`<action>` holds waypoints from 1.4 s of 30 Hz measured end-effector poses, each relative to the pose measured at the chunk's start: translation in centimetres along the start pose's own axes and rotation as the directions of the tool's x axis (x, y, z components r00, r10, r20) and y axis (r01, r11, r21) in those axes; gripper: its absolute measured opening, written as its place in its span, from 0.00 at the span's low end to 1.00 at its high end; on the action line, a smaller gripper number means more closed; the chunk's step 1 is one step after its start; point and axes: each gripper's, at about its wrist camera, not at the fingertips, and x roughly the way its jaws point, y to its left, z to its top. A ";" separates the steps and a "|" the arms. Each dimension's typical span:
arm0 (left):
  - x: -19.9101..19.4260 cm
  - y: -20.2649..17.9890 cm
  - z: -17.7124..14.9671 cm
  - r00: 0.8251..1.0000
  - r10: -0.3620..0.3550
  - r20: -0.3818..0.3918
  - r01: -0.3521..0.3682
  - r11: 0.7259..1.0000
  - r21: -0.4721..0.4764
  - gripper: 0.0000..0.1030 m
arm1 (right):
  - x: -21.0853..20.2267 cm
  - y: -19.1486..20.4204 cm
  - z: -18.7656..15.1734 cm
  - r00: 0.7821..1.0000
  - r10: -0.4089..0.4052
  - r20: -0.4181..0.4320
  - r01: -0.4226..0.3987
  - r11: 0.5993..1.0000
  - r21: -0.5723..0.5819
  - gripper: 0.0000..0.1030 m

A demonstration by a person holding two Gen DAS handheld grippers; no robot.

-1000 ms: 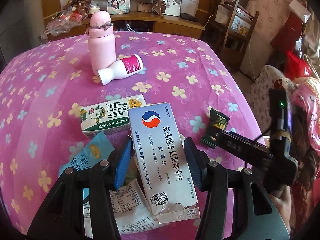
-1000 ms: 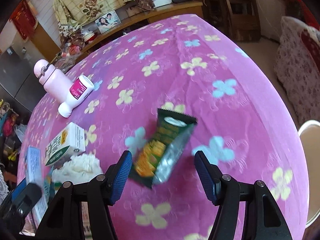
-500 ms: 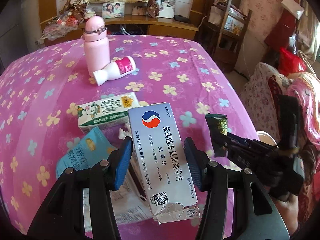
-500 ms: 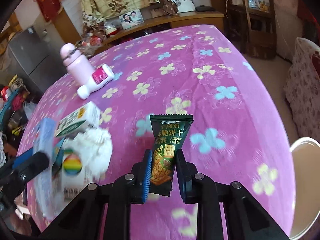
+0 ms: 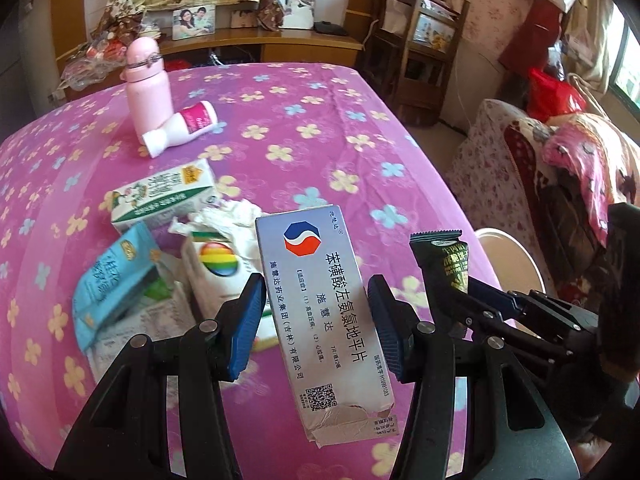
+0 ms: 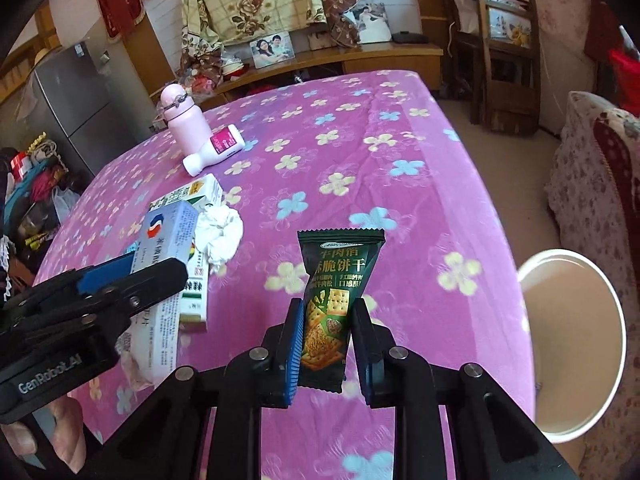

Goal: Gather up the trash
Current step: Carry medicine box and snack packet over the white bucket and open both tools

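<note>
While your right claw [image 6: 325,350] pinches the green cracker wrapper [image 6: 335,300] upright above the bench [image 6: 400,200], the white bin [image 6: 576,344] sits at its three o'clock, nearer than to the left claw [image 5: 316,324], which clasps a medicine box [image 5: 326,312].

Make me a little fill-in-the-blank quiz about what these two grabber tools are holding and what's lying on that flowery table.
1. The right gripper is shut on a dark ____ cracker packet.
2. The left gripper holds a medicine box lifted above the ____ flowered tablecloth.
3. The small white bottle with the magenta label lies on its side against the upright ____ flask.
4. Beside the table stands a white ____, open at the top.

Missing words: green; pink; pink; bin
</note>
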 end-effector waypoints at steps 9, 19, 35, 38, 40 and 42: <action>0.2 -4.1 -0.7 0.999 -0.048 -0.011 0.048 0.997 0.055 0.49 | -3.4 -3.4 -1.9 0.999 -0.040 0.031 0.038 0.998 0.055 0.22; 1.0 -8.2 -1.1 0.994 -0.098 -0.038 0.101 0.989 0.110 0.49 | -5.9 -7.6 -3.7 0.996 -0.074 0.049 0.067 0.989 0.133 0.22; 1.9 -13.1 -1.5 0.992 -0.115 -0.048 0.121 0.976 0.182 0.49 | -8.1 -12.4 -5.7 0.993 -0.105 0.056 0.091 0.971 0.219 0.22; 2.2 -14.0 -1.5 0.991 -0.120 -0.051 0.128 0.973 0.194 0.49 | -8.4 -13.3 -5.9 0.992 -0.112 0.055 0.096 0.967 0.234 0.22; 2.4 -14.6 -1.5 0.991 -0.124 -0.053 0.133 0.970 0.202 0.49 | -8.6 -13.8 -6.1 0.992 -0.116 0.055 0.099 0.965 0.244 0.22; 2.7 -15.3 -1.5 0.990 -0.130 -0.056 0.139 0.968 0.211 0.49 | -8.7 -14.4 -6.3 0.991 -0.121 0.054 0.103 0.962 0.254 0.22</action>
